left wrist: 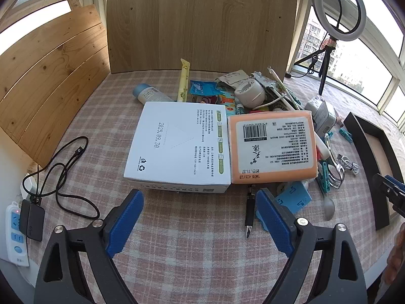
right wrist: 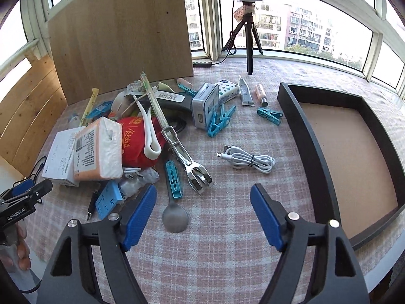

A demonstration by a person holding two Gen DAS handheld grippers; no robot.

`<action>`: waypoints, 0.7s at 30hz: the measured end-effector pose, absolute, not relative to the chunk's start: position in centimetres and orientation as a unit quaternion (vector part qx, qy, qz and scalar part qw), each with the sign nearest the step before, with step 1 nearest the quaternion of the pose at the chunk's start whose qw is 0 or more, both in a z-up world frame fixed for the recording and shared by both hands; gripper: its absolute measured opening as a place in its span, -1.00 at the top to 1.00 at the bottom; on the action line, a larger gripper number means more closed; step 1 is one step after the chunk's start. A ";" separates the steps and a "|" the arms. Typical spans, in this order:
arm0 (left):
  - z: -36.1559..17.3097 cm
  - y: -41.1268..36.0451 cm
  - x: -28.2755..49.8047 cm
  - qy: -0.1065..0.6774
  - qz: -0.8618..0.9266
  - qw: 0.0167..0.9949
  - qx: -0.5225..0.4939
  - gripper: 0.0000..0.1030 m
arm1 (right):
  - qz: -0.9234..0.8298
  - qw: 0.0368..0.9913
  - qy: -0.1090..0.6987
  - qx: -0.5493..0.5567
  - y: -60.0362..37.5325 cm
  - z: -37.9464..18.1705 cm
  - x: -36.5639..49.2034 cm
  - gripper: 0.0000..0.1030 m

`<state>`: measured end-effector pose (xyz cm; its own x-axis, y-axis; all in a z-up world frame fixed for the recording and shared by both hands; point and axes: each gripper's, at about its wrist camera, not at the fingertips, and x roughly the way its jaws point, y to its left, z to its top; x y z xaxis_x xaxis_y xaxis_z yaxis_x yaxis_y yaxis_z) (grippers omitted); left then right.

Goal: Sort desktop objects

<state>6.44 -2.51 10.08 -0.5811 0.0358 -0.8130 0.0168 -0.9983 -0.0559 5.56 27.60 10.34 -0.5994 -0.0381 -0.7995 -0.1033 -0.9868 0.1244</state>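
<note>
Looks like the sorting hasn't really kicked off yet. The black tray [right wrist: 316, 157] on the right side of the counter [right wrist: 227, 253] has nothing in it that I can see, just its bare brown bottom, and pretty much everything is heaped up to the left of it. My guess is the whole job is still ahead.

In the pile: a white box [left wrist: 177, 144] sitting right up against an orange tissue pack [left wrist: 273, 147], a red pouch [right wrist: 136, 144] behind them, metal tongs [right wrist: 187, 157] lying across the heap, a few blue clothespins [right wrist: 220, 122], and a tin box [right wrist: 205, 106] standing on edge. Out in the open between pile and tray there's a coiled white cable [right wrist: 249, 160], a spoon [right wrist: 175, 217] close to the near edge, and a black pen [left wrist: 250, 210] beside a blue card-like thing [left wrist: 295, 198] (can't quite tell what that is, the view is warped there).

The left gripper [left wrist: 200, 221] has its fingers spread wide, nothing between them, hanging over bare cloth just short of the white box. The right gripper [right wrist: 202, 217] is the same: fingers wide apart and empty, not touching anything, with the spoon's bowl sitting just inside the left finger. The cable and spoon look like the easiest first grabs.
</note>
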 end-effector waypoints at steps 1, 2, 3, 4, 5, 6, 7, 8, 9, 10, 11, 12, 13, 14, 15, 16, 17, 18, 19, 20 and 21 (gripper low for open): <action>10.2 -1.7 5.4 -0.030 0.888 0.003 -0.458 -0.67 | 0.887 0.009 0.085 -0.453 28.0 10.3 5.2 -0.42; 10.4 -1.5 5.2 -0.034 0.888 0.003 -0.458 -0.66 | 0.885 0.002 0.087 -0.457 28.3 10.3 4.9 -0.39; 10.6 -1.3 4.9 -0.038 0.888 0.005 -0.458 -0.65 | 0.884 -0.004 0.086 -0.460 28.6 10.5 4.5 -0.33; 10.6 -0.7 4.2 -0.039 0.888 0.005 -0.458 -0.57 | 0.883 -0.009 0.083 -0.462 28.7 10.7 4.0 -0.30; 10.9 -0.5 3.7 -0.038 0.889 0.004 -0.456 -0.51 | 0.884 -0.015 0.080 -0.461 28.8 11.1 3.6 -0.27; 11.2 -0.1 3.1 -0.034 0.891 0.001 -0.453 -0.50 | 0.885 -0.022 0.075 -0.459 28.8 11.5 3.1 -0.22; 11.6 0.2 2.5 -0.028 0.893 -0.002 -0.449 -0.48 | 0.887 -0.030 0.071 -0.456 28.7 12.0 2.5 -0.20; 12.1 0.5 2.0 -0.023 0.895 -0.005 -0.446 -0.47 | 0.888 -0.041 0.067 -0.453 28.5 12.6 1.8 -0.20; 12.5 0.7 1.3 -0.019 0.896 -0.005 -0.443 -0.47 | 0.888 -0.054 0.064 -0.453 28.2 13.2 1.0 -0.20; 12.9 0.9 0.7 -0.014 0.897 -0.002 -0.441 -0.45 | 0.887 -0.068 0.062 -0.453 27.8 13.7 0.2 -0.19; 13.2 1.2 0.0 -0.013 0.898 -0.003 -0.440 -0.38 | 0.886 -0.084 0.058 -0.453 27.3 14.3 -0.7 -0.19; 13.5 1.3 -0.8 -0.014 0.898 -0.004 -0.440 -0.36 | 0.885 -0.099 0.053 -0.451 26.6 14.8 -1.6 -0.17; 13.6 1.4 -1.5 -0.016 0.897 -0.003 -0.441 -0.31 | 0.886 -0.109 0.044 -0.449 25.9 15.2 -2.5 -0.12; 13.7 1.5 -2.1 -0.019 0.896 -0.002 -0.444 -0.26 | 0.885 -0.119 0.034 -0.449 25.1 15.4 -3.5 -0.11; 13.7 1.6 -2.7 -0.023 0.895 -0.002 -0.446 -0.26 | 0.881 -0.132 0.025 -0.453 24.3 15.5 -4.5 -0.10; 13.5 1.7 -3.3 -0.024 0.893 0.001 -0.449 -0.26 | 0.877 -0.147 0.019 -0.458 23.4 15.5 -5.4 -0.10; 13.4 1.9 -3.9 -0.025 0.891 0.004 -0.453 -0.24 | 0.872 -0.157 0.014 -0.463 22.6 15.4 -6.4 -0.10; 13.1 2.0 -4.4 -0.026 0.888 0.006 -0.458 -0.22 | 0.867 -0.164 0.009 -0.470 21.8 15.2 -7.3 -0.10; 12.9 2.2 -5.0 -0.025 0.886 0.006 -0.463 -0.12 | 0.861 -0.171 0.004 -0.478 21.1 14.9 -8.2 -0.04; 12.6 2.3 -5.5 -0.023 0.883 0.006 -0.468 -0.06 | 0.855 -0.177 0.000 -0.488 20.5 14.5 -9.2 0.02; 12.3 2.5 -6.0 -0.022 0.881 0.005 -0.473 0.06 | 0.847 -0.183 -0.001 -0.500 19.9 14.0 -10.3 0.18</action>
<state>-5.97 2.47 12.30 -0.5533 0.0296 -0.8325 0.0117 -0.9990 -0.0433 -10.27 19.88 14.03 -0.4338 -0.3085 -0.8465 0.3099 -0.9333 0.1813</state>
